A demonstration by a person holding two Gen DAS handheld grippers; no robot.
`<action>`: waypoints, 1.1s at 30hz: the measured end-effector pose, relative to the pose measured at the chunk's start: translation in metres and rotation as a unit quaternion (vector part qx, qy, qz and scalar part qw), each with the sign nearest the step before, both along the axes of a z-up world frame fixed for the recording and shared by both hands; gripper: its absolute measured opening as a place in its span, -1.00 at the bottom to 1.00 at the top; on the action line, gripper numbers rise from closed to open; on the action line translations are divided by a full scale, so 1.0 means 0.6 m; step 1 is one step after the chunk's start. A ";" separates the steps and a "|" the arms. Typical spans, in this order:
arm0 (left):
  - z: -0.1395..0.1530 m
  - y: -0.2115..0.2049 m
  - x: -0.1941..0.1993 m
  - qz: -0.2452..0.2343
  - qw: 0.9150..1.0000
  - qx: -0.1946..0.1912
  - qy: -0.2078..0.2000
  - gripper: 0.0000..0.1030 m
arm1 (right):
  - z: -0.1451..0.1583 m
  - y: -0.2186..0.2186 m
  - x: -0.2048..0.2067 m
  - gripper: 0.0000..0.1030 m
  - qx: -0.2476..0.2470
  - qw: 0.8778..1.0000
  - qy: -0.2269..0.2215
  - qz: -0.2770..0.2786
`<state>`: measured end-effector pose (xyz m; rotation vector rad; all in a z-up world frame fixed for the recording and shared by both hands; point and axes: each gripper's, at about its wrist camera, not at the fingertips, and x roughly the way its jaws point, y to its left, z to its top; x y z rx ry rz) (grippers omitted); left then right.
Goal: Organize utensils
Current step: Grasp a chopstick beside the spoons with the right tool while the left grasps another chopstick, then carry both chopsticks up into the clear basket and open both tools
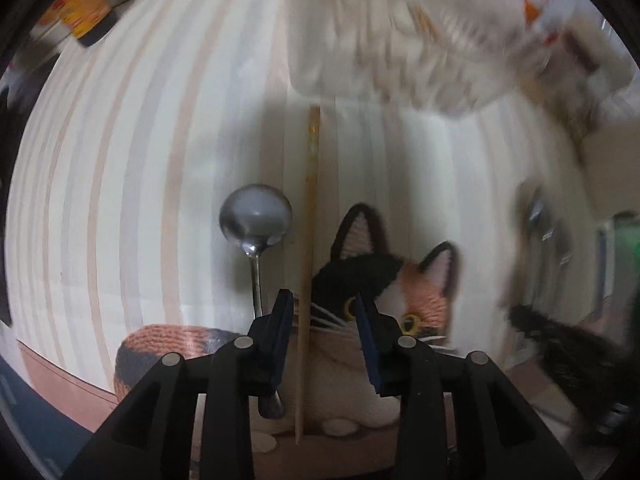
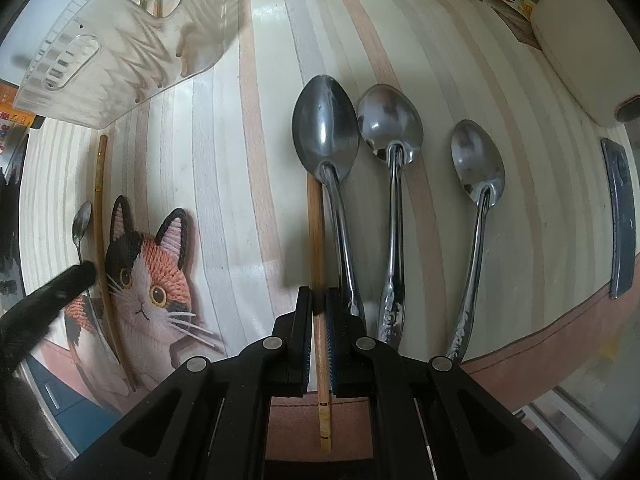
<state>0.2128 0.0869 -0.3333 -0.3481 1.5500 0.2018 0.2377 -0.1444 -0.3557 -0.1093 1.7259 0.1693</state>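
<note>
Wooden chopstick [image 2: 319, 280] is clamped between the right gripper [image 2: 319, 300] fingers (beside three steel spoons [image 2: 390, 184]). Left gripper [image 1: 324, 312] gapes above a second chopstick [image 1: 308, 248].

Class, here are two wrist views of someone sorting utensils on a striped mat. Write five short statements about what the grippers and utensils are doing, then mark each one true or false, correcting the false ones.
1. The right gripper is shut on a wooden chopstick. True.
2. Three large metal spoons lie side by side to the right of that chopstick. True.
3. The left gripper is shut on the small spoon. False: its jaws stand open, with the second chopstick lying between them and nothing gripped.
4. The small spoon lies to the right of the cat picture. False: it lies to the picture's left, beside the second chopstick.
5. The clear plastic rack is empty. False: wooden sticks show through its wall.
</note>
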 end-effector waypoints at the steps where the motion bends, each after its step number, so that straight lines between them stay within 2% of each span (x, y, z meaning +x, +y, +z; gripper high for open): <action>1: -0.009 -0.005 0.002 -0.006 1.000 0.013 0.010 -0.46 | 0.000 0.000 0.000 -0.87 -0.001 1.000 0.000 0.000; 4: -0.009 -0.023 0.002 -0.040 0.997 0.059 0.008 -0.49 | 0.003 0.001 -0.002 -0.87 -0.004 1.000 -0.002 0.001; 6: -0.008 -0.031 0.002 -0.043 0.997 0.061 0.002 -0.69 | 0.003 0.002 -0.006 -0.87 -0.005 1.000 -0.003 0.000; 7: -0.007 -0.037 0.001 -0.041 0.998 0.057 0.000 -0.87 | 0.003 0.002 -0.007 -0.87 -0.005 1.000 -0.003 0.001; 8: -0.007 -0.039 -0.001 -0.040 0.998 0.056 0.001 -0.90 | 0.003 0.003 -0.010 -0.87 -0.006 1.000 -0.004 0.001; 10: -0.006 -0.043 -0.007 -0.037 0.998 0.058 0.004 -0.91 | 0.001 0.004 -0.014 -0.87 -0.008 1.000 -0.003 0.004; 15: -0.005 -0.065 -0.056 -0.019 0.999 0.024 0.022 -0.91 | -0.001 0.013 -0.038 -0.87 -0.003 1.000 0.008 0.017; 19: -0.001 -0.088 -0.080 -0.036 0.999 0.030 0.020 -0.90 | 0.000 0.025 -0.055 -0.87 -0.006 0.999 0.002 0.037; 21: -0.003 -0.110 -0.083 -0.036 0.999 0.029 0.022 -0.90 | -0.001 0.032 -0.058 -0.86 -0.012 0.999 0.002 0.045; 33: 0.002 -0.111 -0.081 -0.040 0.999 0.025 0.017 -0.82 | 0.001 0.034 -0.085 -0.86 -0.027 0.997 0.003 0.070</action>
